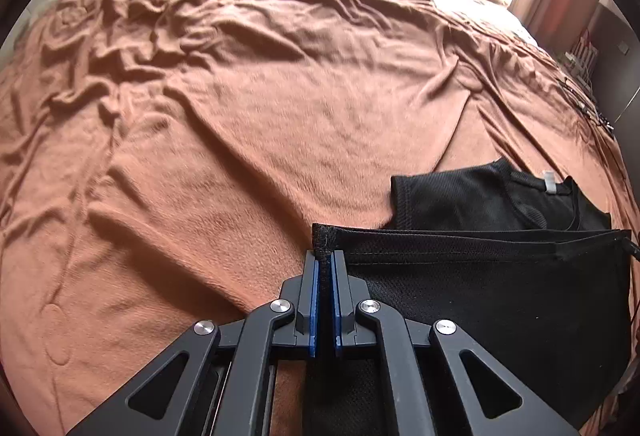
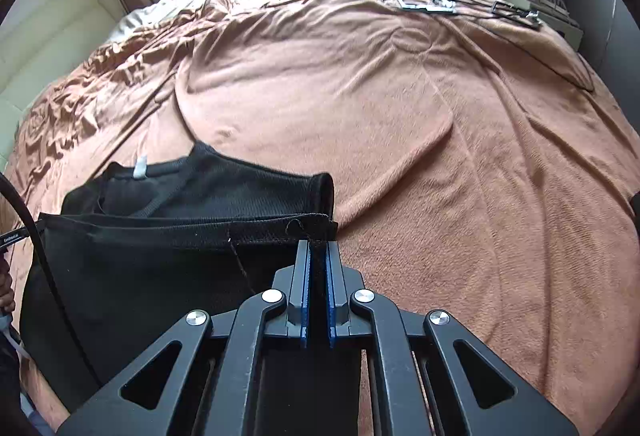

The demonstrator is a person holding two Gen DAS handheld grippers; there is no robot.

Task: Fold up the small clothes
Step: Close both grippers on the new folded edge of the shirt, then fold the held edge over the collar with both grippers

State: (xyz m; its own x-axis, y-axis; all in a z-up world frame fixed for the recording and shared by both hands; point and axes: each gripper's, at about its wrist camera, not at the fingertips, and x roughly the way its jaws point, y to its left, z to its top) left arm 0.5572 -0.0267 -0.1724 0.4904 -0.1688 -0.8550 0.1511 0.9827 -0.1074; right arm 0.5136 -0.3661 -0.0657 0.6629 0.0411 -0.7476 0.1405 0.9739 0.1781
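**Both corners of the hem pinched**

My left gripper (image 1: 325, 256) was clamped on the left corner of the black garment's (image 1: 480, 276) hem, and my right gripper (image 2: 318, 246) was clamped on the right corner. The hem stretched taut between them at the near edge of the bed. The garment's far part, with its white label (image 2: 140, 167), lay on the brown blanket (image 1: 240, 115).

No lettering can be read: the small white tag (image 1: 549, 181) sewn in the black mesh shirt's (image 1: 472, 195) neckline shows only blank, and nothing else carries writing.
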